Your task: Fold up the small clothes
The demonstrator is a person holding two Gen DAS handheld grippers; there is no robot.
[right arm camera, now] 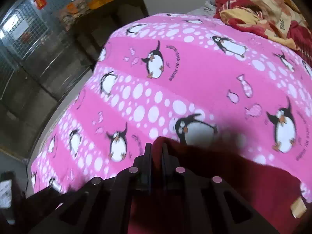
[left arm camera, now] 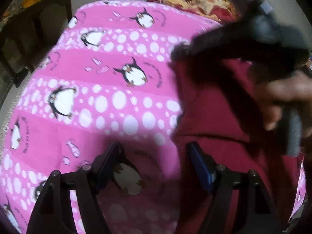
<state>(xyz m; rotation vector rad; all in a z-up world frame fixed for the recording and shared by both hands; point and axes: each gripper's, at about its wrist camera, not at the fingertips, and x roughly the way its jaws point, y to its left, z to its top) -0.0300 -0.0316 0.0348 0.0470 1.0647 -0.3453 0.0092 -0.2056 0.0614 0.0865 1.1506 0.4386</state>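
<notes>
A big pink blanket (right arm camera: 195, 89) lies spread out in front of the fingers in both views. It has black and white penguins (right arm camera: 155, 64), white dots and small pink fish (right arm camera: 244, 85) on it. One penguin (left arm camera: 126, 177) shows right between the two fingers in the left wrist view. Far past the fingers, to the right, lies a bunched-up red and yellow cloth (right arm camera: 259, 7). Far off to the left stands a dark piece of furniture (right arm camera: 115, 15) with yellow things (right arm camera: 100, 1) on top. Farther left still is a window with a wire grid (right arm camera: 21, 31) and a grey wall (right arm camera: 33, 81).
</notes>
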